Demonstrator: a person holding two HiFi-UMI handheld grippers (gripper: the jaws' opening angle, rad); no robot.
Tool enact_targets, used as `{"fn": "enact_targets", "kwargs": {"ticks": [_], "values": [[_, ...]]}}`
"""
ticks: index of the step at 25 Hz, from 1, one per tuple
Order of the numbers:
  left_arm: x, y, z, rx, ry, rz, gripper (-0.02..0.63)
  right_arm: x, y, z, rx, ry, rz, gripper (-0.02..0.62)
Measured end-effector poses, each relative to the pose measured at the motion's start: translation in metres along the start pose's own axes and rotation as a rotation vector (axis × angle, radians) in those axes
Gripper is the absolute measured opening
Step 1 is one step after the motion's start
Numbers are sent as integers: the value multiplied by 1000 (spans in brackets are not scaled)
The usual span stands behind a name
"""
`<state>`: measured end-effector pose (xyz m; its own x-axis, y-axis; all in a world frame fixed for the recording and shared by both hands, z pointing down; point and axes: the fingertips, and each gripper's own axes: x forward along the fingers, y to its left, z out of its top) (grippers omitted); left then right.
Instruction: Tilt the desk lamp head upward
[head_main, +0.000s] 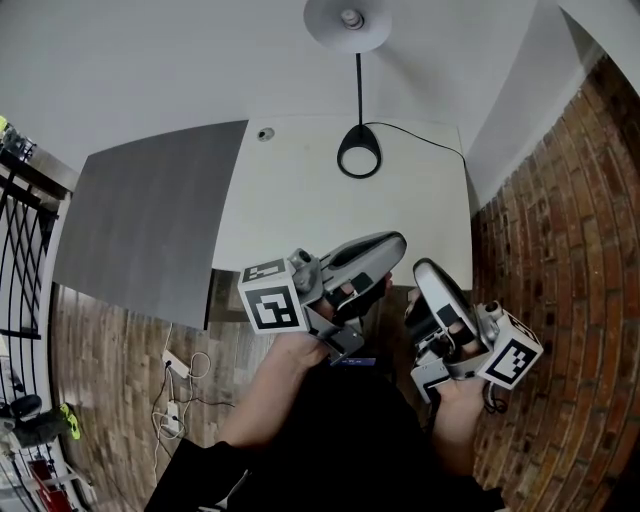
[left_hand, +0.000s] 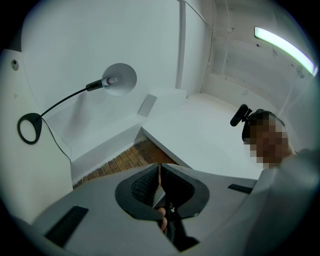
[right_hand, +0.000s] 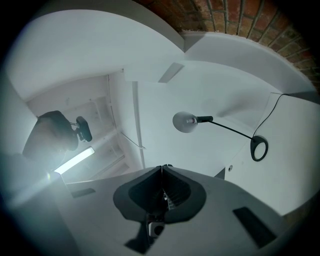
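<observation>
- While both tools hang close to the person's body at the near edge of the worktop (head_main: 300, 200), the desk lamp stands at the far edge. Its ring base (head_main: 359, 152) sits on the white surface, and a thin stem (head_main: 359, 90) carries the lamp head (head_main: 347, 22) high above it.
- The left tool (head_main: 398, 241) has its jaws pressed together with nothing between them. The right tool (head_main: 424, 268) is likewise closed on nothing.
- Both tools are well apart from the lamp and touch no part of it.
- In the head view the lamp head shows its open face and bulb to the camera above. I judge that it is turned up and toward the person, not down at the worktop.
- That fits a head already lying as the task wants, with the tools held off. It equally fits a head that could be raised further, with neither tool at it. The pictures do not settle which.
- A dark grey panel (head_main: 150, 220) covers the left part of the worktop, well to the side of the lamp.
- A small round grommet (head_main: 265, 133) sits near the far edge, between the panel and the lamp base.
- The lamp's cable (head_main: 420, 135) runs from the base toward the right edge.
- A brick wall (head_main: 560, 250) rises just beside the worktop on the right.
- A power strip with cords (head_main: 175, 365) lies on the wooden floor below left.
- Nothing stands on the white surface between the tools and the lamp, so the only things close to it are the cable and the wall.
</observation>
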<state>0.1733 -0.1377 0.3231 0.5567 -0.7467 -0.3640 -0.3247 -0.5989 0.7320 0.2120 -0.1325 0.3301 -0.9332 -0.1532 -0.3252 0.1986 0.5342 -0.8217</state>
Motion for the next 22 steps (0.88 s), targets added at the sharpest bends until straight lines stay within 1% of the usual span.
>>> {"fn": "enact_targets", "kwargs": {"ticks": [11, 14, 17, 22], "values": [[3, -5, 1, 4, 15, -6, 11, 4, 9, 2, -25, 1, 16, 15], [6, -7, -4, 4, 20, -7, 11, 1, 13, 4, -41, -3, 25, 15], [3, -5, 1, 1, 21, -7, 11, 9, 14, 6, -64, -2, 31, 15], [5, -6, 0, 4, 23, -4, 11, 6, 15, 5, -49, -3, 34, 15]]}}
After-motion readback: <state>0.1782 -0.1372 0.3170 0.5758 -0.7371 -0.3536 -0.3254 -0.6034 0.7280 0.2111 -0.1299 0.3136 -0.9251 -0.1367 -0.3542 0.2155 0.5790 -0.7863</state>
